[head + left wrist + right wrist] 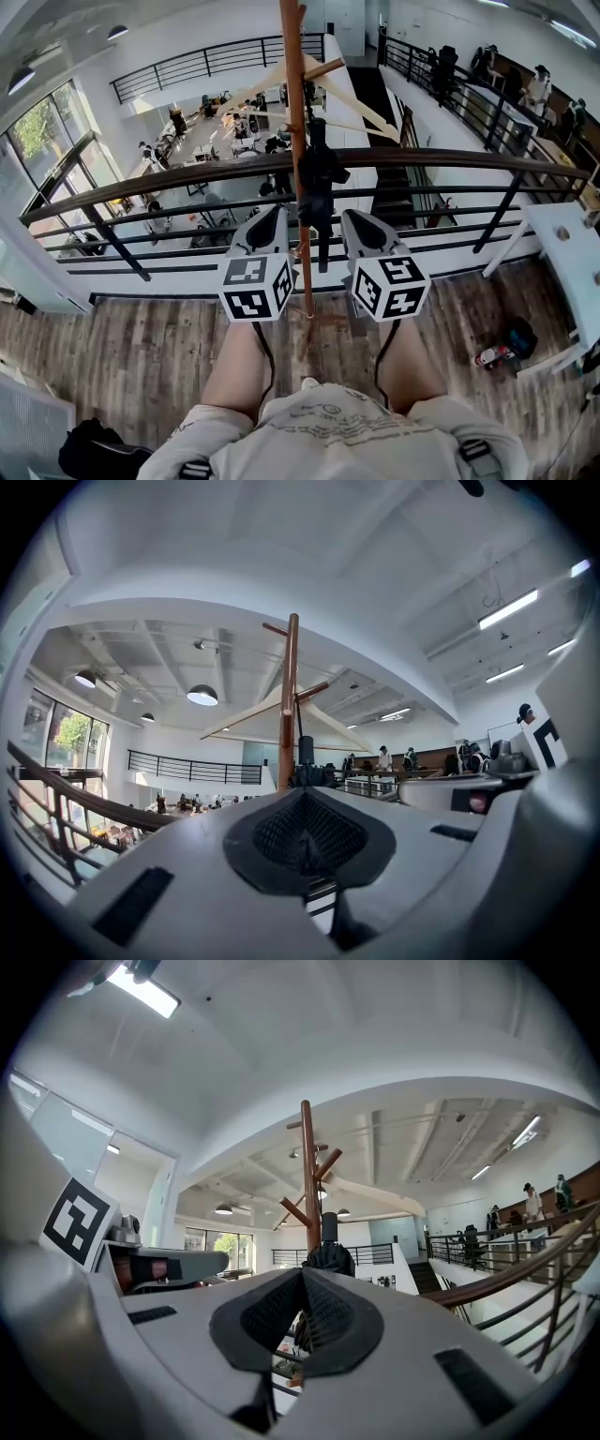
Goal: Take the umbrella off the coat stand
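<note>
The folded black umbrella (320,183) hangs on the wooden coat stand (296,112) by the balcony railing (450,159). Left claw (277,214) and right claw (351,216) are both closed, empty, flanking it.

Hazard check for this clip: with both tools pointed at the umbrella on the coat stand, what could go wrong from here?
1. The left tool and right tool are both shut. Unless they open, they may shove the black umbrella instead of gripping it.
2. The coat stand is slender and its pegs slope upward, so a sideways pull could tip it.
3. The stand sits beside the railing, above a lower floor with people. A dropped umbrella might go over.
</note>
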